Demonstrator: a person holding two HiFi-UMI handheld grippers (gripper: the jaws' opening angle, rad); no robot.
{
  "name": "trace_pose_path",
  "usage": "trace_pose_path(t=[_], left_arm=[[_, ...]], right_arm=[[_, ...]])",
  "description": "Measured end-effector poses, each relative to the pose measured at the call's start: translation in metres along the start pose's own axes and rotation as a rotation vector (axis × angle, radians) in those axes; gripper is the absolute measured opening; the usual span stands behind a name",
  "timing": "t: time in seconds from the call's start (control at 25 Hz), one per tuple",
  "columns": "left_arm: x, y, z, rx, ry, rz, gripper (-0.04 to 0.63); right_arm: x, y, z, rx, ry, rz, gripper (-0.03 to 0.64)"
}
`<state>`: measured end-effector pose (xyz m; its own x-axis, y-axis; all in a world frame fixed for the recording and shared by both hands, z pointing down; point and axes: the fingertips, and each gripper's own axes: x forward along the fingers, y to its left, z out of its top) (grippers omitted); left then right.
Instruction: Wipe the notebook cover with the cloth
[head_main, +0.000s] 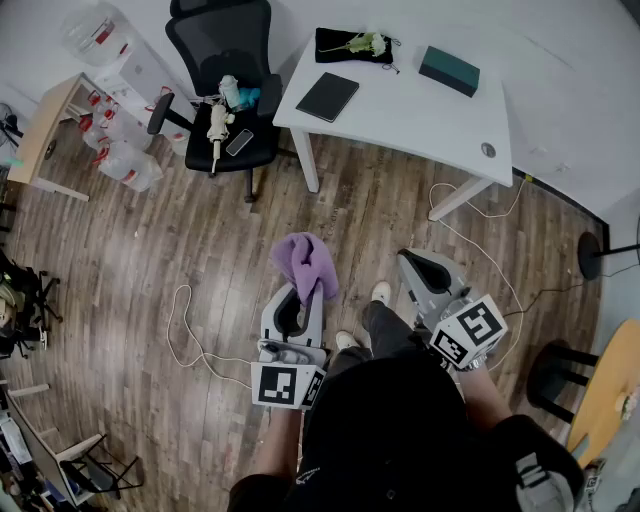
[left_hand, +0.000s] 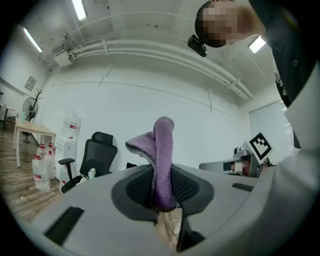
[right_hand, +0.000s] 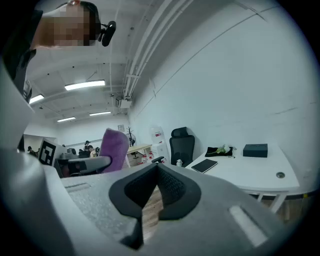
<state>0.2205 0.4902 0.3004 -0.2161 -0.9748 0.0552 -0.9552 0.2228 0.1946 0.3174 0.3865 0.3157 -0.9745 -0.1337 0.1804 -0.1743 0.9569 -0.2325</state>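
With my left gripper (head_main: 303, 297) jaws pinching only a fold of the cloth (head_main: 305, 262) and my right gripper (head_main: 424, 268) jaws closed empty, I could drop it before reaching the notebook (head_main: 327, 96), well away at 12 o'clock on the table (head_main: 420, 112).

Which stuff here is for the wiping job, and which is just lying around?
For the job: purple cloth, held in the left gripper; dark notebook on the white table.
Just lying about: teal box, office chair, water bottles.
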Motion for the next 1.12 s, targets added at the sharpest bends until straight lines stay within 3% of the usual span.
trace_pose_path(t=[0.4,0.68,1.12], left_arm=[[-0.065,-0.050,0.004,0.020,-0.023,-0.002,0.075],[-0.078,-0.072,-0.004,0.009,-0.025,-0.010,0.075],[-0.095,-0.057,0.002,0.040,-0.039,0.045,0.075]], right_arm=[[-0.071,0.052,-0.002,-0.050,-0.022,-0.001,0.002],[-0.110,0.048,-0.013,-0.070,-0.015,-0.047,0.002],[-0.101,0.054,-0.014,-0.030,-0.050,-0.061,0.002]])
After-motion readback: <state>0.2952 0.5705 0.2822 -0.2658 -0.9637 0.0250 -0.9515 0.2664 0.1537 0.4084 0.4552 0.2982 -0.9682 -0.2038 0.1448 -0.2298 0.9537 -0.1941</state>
